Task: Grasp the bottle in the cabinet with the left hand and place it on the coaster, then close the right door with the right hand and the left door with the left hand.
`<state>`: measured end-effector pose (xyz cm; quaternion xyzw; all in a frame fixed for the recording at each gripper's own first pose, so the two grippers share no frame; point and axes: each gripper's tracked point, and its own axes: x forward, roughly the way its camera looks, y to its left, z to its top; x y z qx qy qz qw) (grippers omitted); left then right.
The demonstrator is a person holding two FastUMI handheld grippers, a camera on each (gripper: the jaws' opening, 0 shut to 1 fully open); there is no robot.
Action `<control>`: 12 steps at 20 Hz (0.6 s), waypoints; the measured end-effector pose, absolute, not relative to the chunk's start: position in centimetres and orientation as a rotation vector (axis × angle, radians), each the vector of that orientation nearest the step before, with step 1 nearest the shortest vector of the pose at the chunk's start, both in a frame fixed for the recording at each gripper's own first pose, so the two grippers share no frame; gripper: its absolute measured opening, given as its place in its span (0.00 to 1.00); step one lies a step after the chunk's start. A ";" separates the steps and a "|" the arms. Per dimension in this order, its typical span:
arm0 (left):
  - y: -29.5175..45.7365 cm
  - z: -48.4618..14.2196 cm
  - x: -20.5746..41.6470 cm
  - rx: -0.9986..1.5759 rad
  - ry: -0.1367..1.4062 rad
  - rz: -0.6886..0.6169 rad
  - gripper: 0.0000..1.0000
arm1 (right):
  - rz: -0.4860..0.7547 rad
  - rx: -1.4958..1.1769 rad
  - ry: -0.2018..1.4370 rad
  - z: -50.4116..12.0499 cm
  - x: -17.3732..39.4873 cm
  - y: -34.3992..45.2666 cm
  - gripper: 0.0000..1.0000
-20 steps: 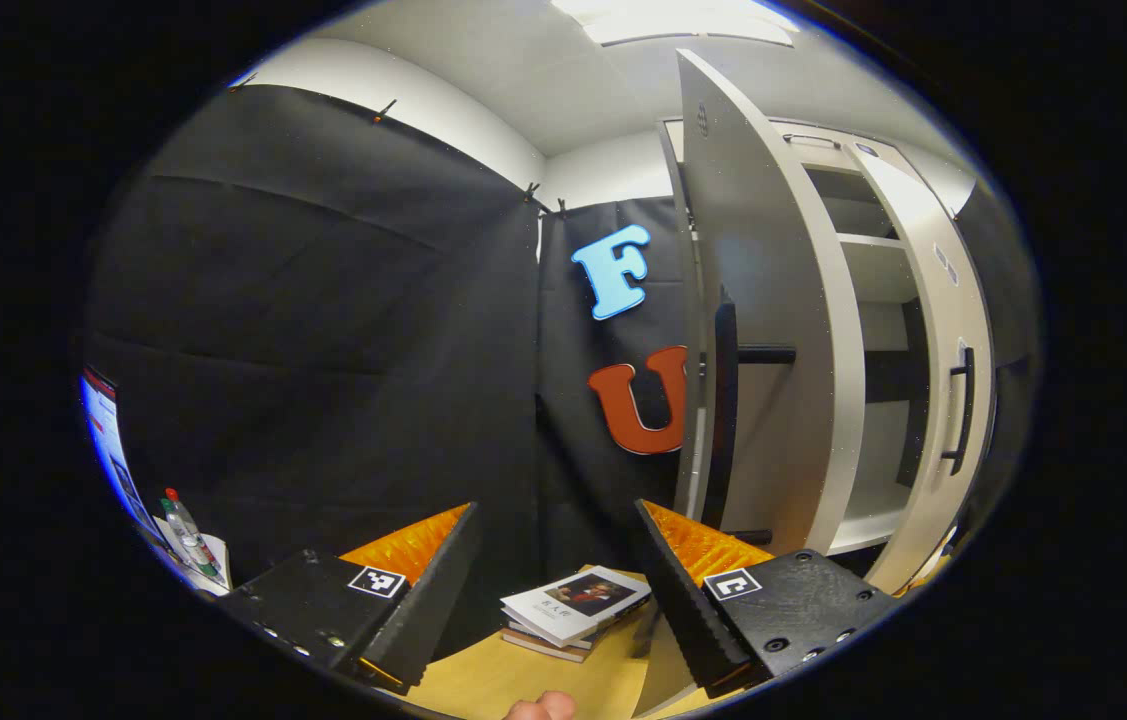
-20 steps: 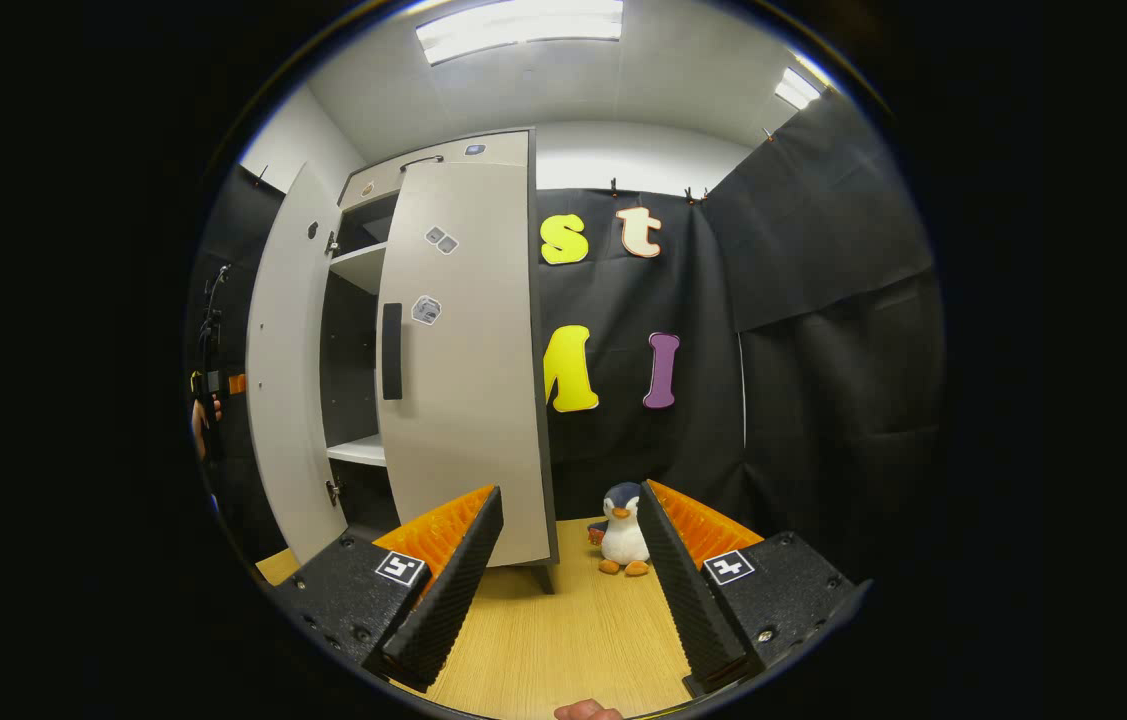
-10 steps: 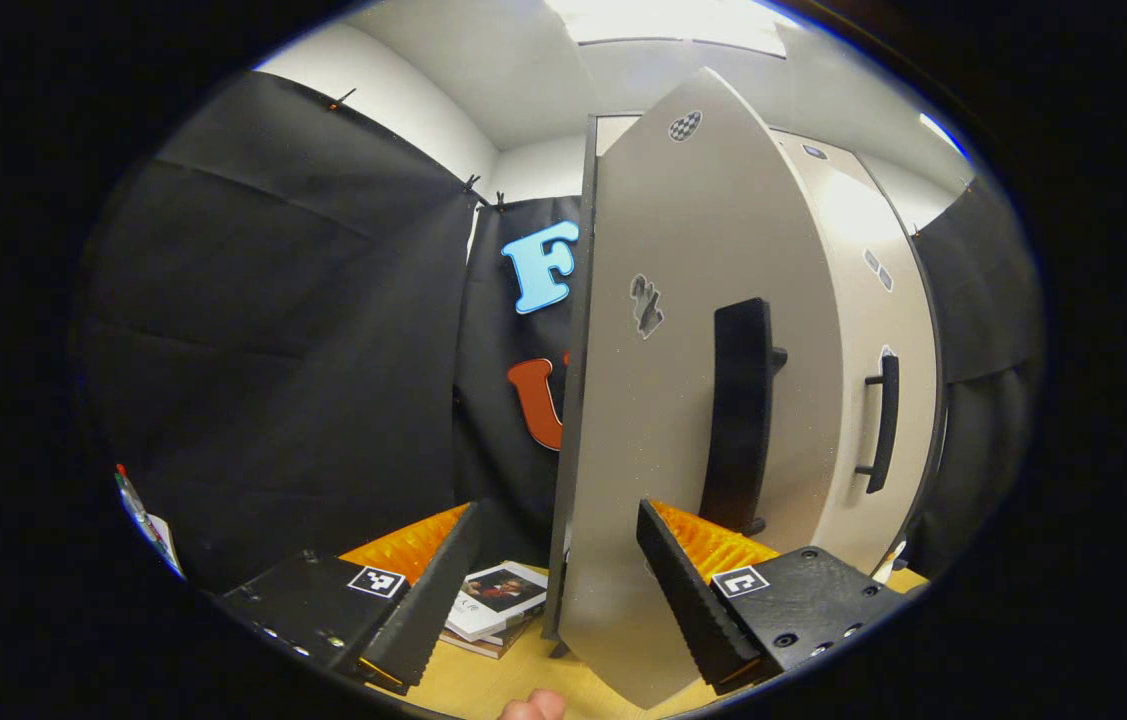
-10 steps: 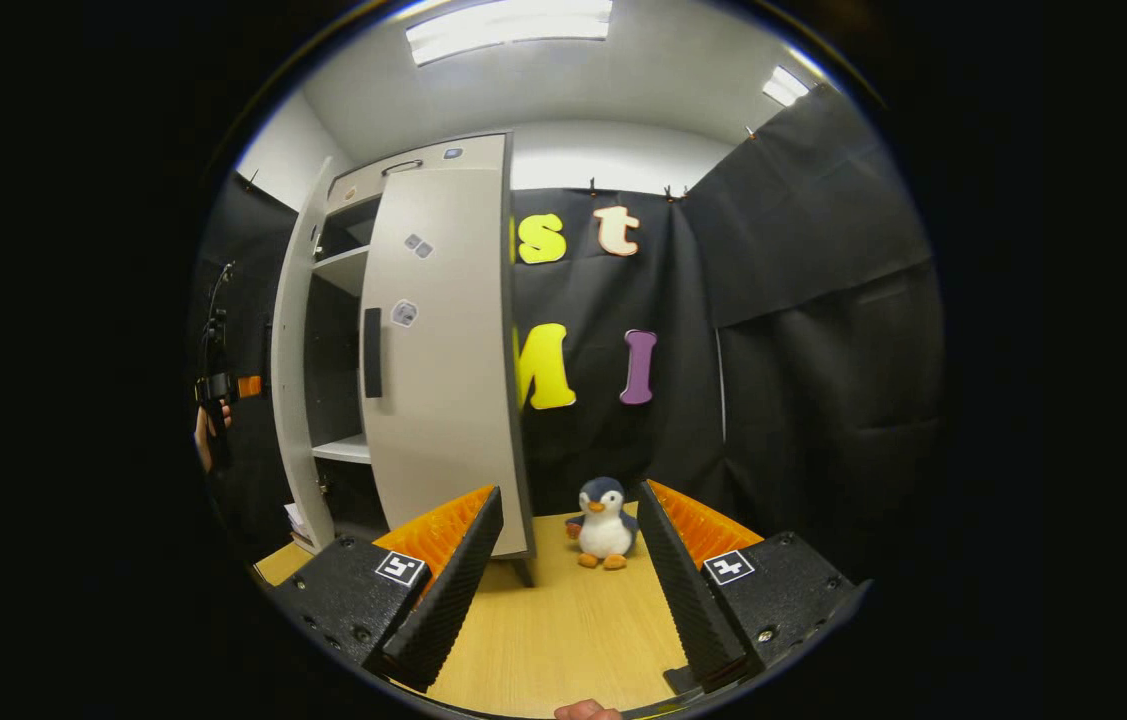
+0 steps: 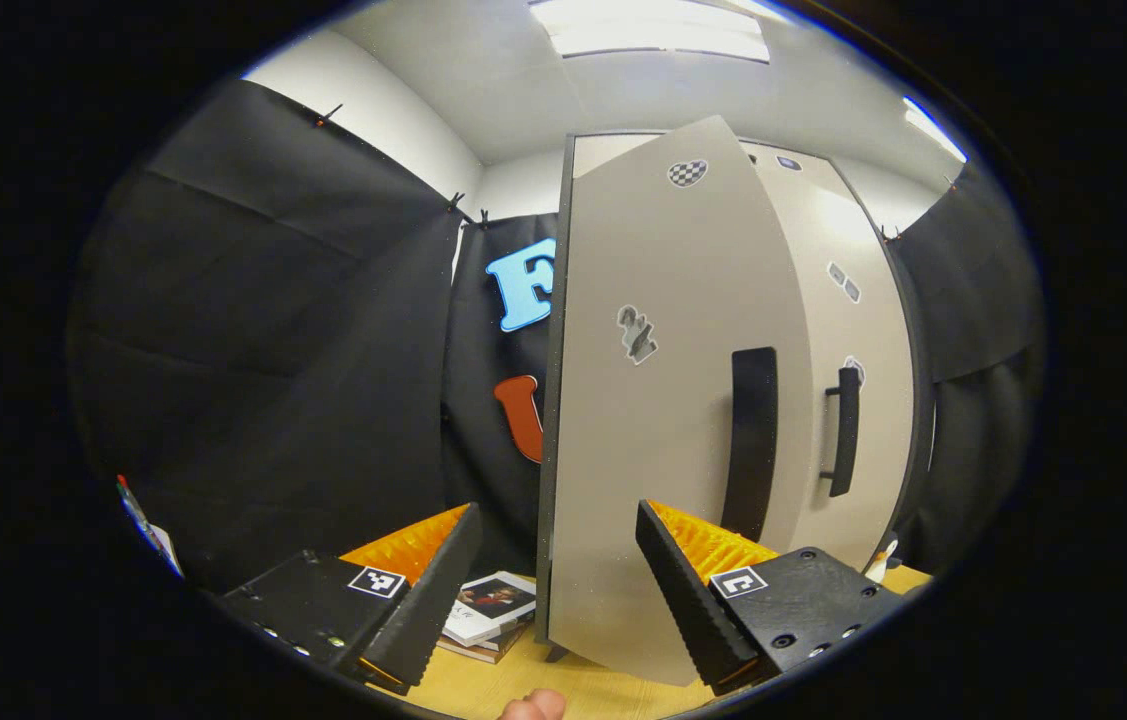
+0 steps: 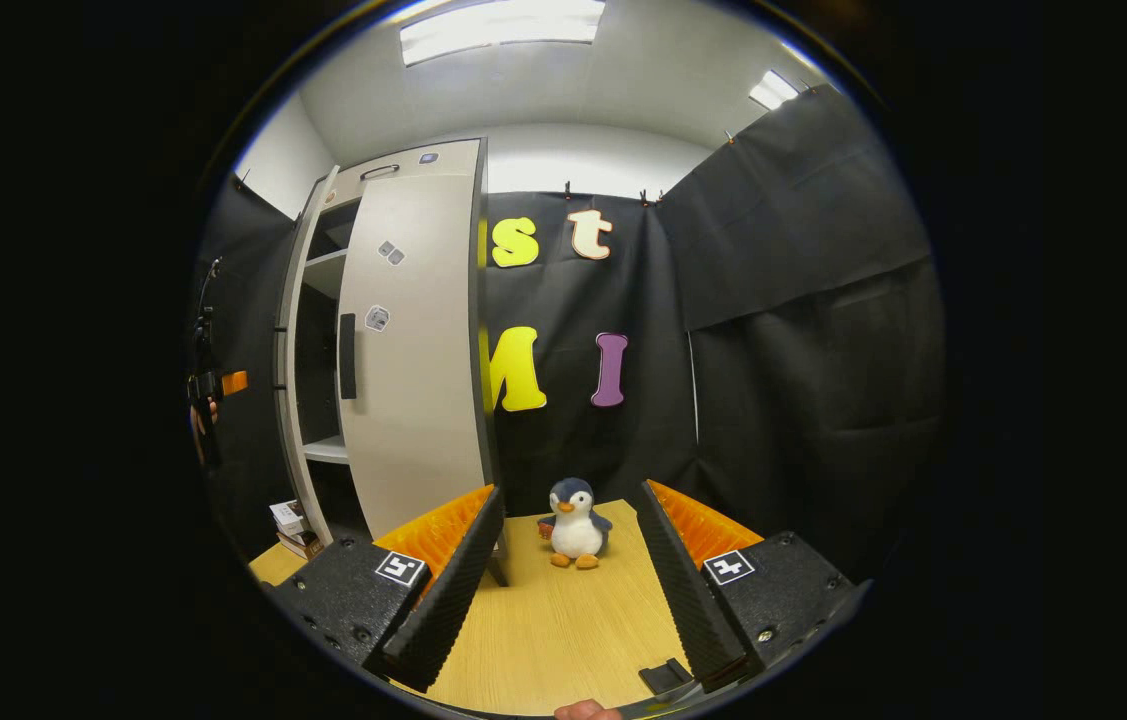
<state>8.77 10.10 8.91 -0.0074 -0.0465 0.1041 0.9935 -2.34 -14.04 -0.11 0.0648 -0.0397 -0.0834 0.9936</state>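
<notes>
cabinet (image 6: 393, 350): tall, pale grey, at the far left of the wooden table | right door (image 6: 413, 360): shut, black handle | left door (image 5: 653, 420): black handle, still open a little

This is a staged recording booth rather than a lived-in room. Black cloth walls (image 6: 803, 330) hang from clips below a plain white ceiling with fluorescent light panels (image 6: 498, 20). A tall grey cabinet (image 6: 403, 340) stands on a light wooden tabletop (image 6: 563, 630), its doors carrying small checkered marker stickers (image 5: 687, 172). Household props sit around it: a plush penguin (image 6: 575, 523) and a stack of books (image 5: 485, 615).
</notes>
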 end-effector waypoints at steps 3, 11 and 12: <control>9.8 8.9 6.9 -0.031 -0.088 0.204 0.99 | -0.142 0.126 -0.075 0.0 -2.3 -13.0 0.83; 5.9 5.9 3.3 0.005 -0.045 0.190 0.99 | -0.051 0.137 -0.045 0.3 0.1 -9.5 0.83; 5.2 5.3 3.0 -0.003 -0.037 0.185 0.90 | -0.045 0.134 -0.047 0.6 0.2 -9.3 0.83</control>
